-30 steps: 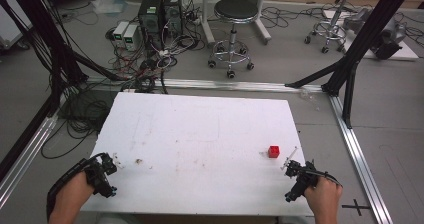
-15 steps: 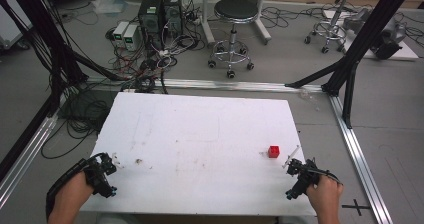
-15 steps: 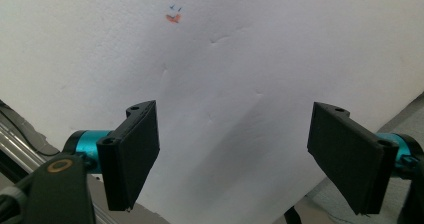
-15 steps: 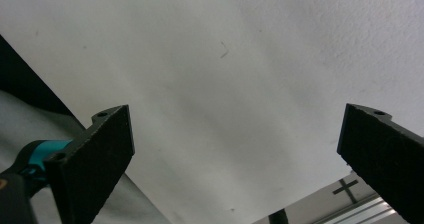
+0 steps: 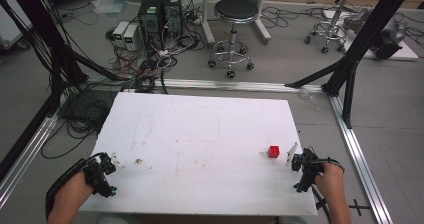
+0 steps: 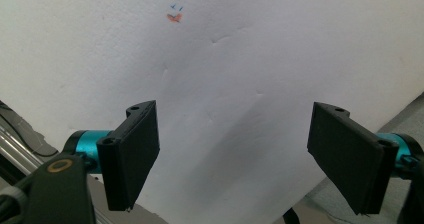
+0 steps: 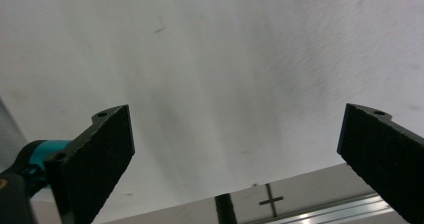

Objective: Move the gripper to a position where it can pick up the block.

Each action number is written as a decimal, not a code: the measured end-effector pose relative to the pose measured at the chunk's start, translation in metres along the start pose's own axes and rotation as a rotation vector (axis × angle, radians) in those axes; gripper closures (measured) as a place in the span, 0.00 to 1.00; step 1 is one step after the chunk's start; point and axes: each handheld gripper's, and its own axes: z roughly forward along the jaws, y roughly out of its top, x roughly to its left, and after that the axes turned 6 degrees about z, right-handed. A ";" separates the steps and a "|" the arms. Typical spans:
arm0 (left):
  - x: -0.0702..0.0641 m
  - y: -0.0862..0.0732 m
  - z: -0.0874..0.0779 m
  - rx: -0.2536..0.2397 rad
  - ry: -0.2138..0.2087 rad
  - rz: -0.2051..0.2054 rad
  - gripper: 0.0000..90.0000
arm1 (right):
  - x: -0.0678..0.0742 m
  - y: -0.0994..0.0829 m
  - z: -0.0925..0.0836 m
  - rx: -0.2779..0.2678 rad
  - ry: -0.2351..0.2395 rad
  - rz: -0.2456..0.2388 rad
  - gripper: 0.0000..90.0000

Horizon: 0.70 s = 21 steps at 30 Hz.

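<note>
A small red cube [image 5: 273, 151] sits on the white table [image 5: 200, 134] toward its right front. My right gripper [image 5: 300, 168] is held just right of the cube, near the table's right edge; its jaws stand wide apart in the right gripper view [image 7: 235, 149] with nothing between them. At the table's front left corner a hand holds my left gripper [image 5: 102, 171], open, its jaws spread over bare white tabletop [image 6: 232, 149] in the left gripper view. A small red and blue mark [image 6: 174, 15] shows on the table ahead of it.
A small brownish speck [image 5: 138, 161] lies right of the left gripper. A thin white strip [image 5: 291, 153] stands by the right gripper. Beyond the table are metal floor rails [image 5: 350, 134], black frame posts, cables, computers and two stools [image 5: 235, 14].
The right gripper and hand have shifted slightly. The cube and the left gripper stay where they were.
</note>
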 end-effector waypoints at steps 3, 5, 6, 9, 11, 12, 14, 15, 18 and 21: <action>0.000 0.000 0.000 -0.007 -0.001 -0.010 0.23 | -0.006 0.002 -0.001 -0.007 -0.012 -0.026 0.01; 0.000 0.000 0.000 -0.001 0.001 0.001 0.23 | -0.015 0.005 -0.006 -0.013 -0.033 -0.067 0.01; 0.000 0.000 0.001 -0.003 -0.002 -0.001 0.23 | -0.018 0.006 -0.008 -0.011 -0.037 -0.075 0.01; 0.000 0.000 0.001 -0.003 -0.002 -0.002 0.23 | -0.025 0.009 -0.012 -0.002 -0.039 -0.086 0.01; 0.001 0.000 0.001 -0.001 -0.002 -0.003 0.23 | -0.031 0.011 -0.018 -0.003 -0.044 -0.097 0.01; 0.001 0.000 0.001 -0.002 -0.003 -0.001 0.23 | -0.037 0.014 -0.024 -0.005 -0.051 -0.112 0.01; 0.001 0.000 0.001 0.000 -0.005 -0.001 0.23 | -0.042 0.018 -0.029 -0.006 -0.057 -0.124 0.01; 0.001 0.000 0.001 0.000 -0.005 -0.001 0.23 | -0.042 0.018 -0.029 -0.006 -0.057 -0.124 0.01; 0.001 -0.001 0.002 -0.002 -0.008 -0.013 0.23 | -0.050 0.026 -0.037 0.008 -0.046 -0.163 0.01; 0.001 -0.001 0.001 0.001 -0.009 -0.009 0.23 | -0.053 0.030 -0.040 0.007 -0.049 -0.174 0.01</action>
